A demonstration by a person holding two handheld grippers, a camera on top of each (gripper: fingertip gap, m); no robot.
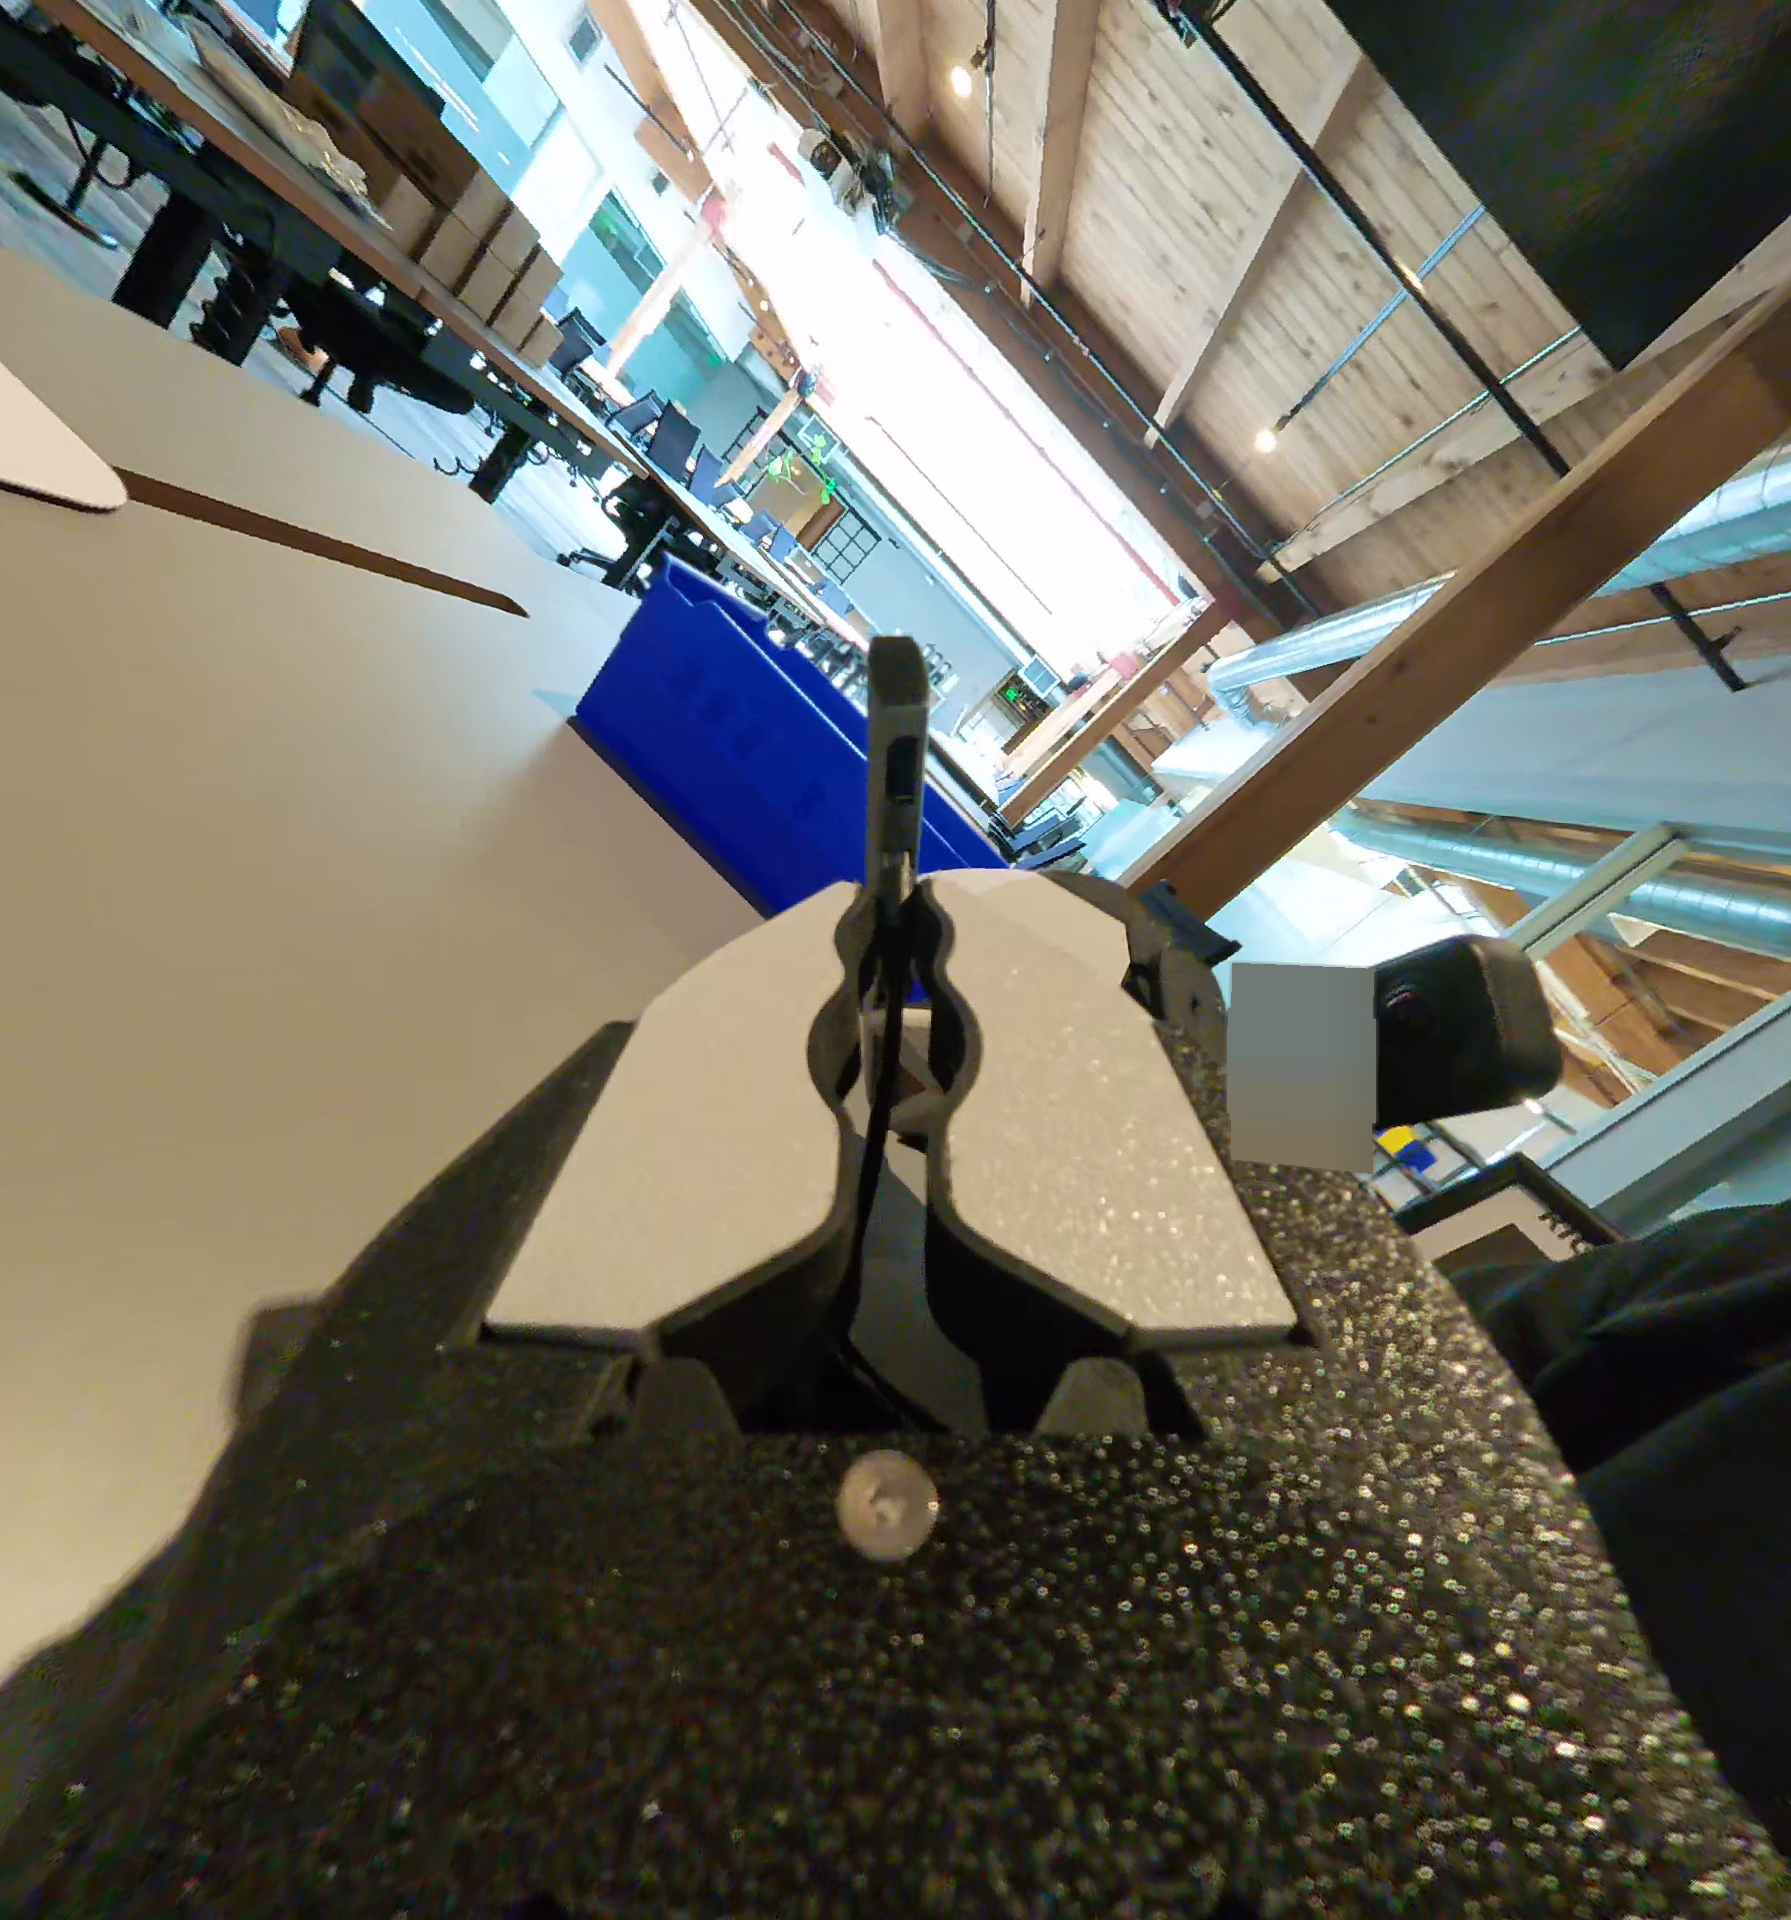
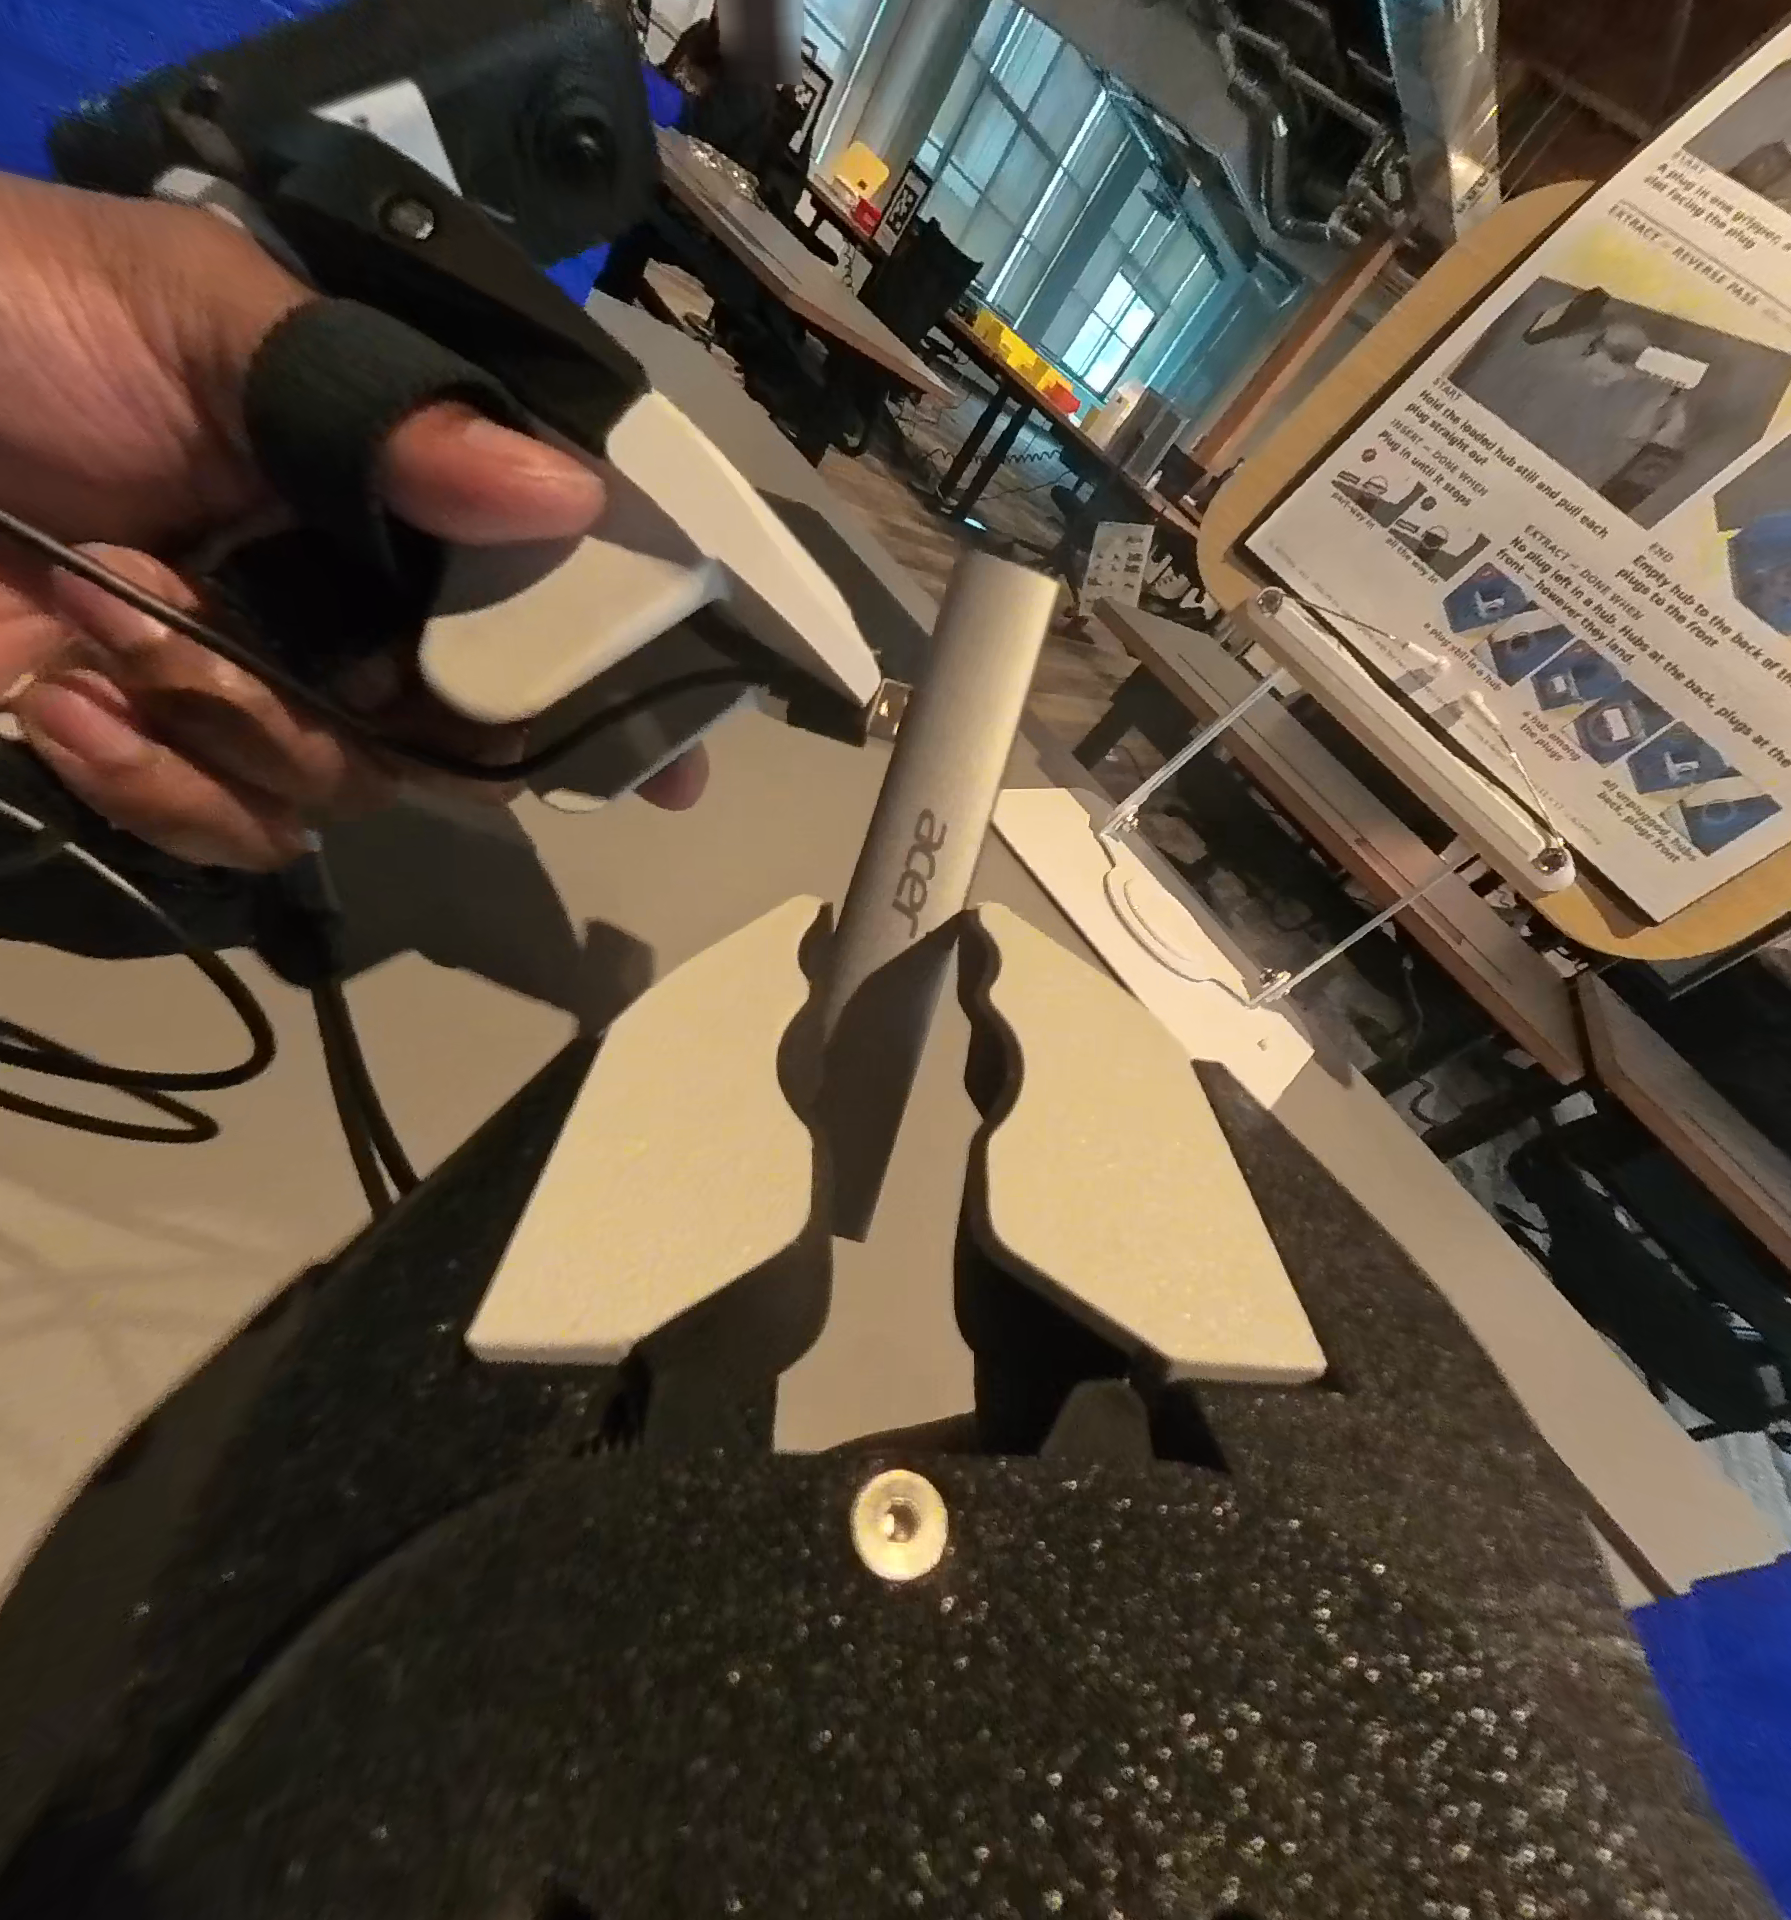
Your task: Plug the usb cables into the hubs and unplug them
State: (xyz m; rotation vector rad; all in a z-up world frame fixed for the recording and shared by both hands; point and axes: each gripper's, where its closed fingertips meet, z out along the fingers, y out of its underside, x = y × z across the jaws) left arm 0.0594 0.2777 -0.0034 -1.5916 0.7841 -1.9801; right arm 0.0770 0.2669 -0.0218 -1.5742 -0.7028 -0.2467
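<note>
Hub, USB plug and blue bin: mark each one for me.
hub (image 2: 922, 821), right wrist view, on its grey side face.
USB plug (image 1: 893, 748), left wrist view, on its body.
blue bin (image 1: 735, 727), left wrist view, on its side wall.

Open-plan workshop or lab in an industrial loft. Overhead: exposed timber beams (image 1: 1473, 623), plank ceiling (image 1: 1234, 208), silver ventilation ducts (image 1: 1493, 613) and conduit runs. Long rows of workbenches (image 1: 434, 281) with dark chairs (image 1: 678, 431), stacked cardboard boxes (image 1: 496, 260). Tall gridded factory windows (image 2: 1057, 208) at the far end. Yellow storage bins (image 2: 1026, 358) on distant benches, a blue plastic bin (image 1: 756, 748) on the near grey surface (image 1: 247, 831). Close by, a printed instruction sheet (image 2: 1597, 499) with photos, clamped on a wooden board (image 2: 1317, 416) on a clear stand. Loose black cables (image 2: 143, 1039) trailing across the surface.
</note>
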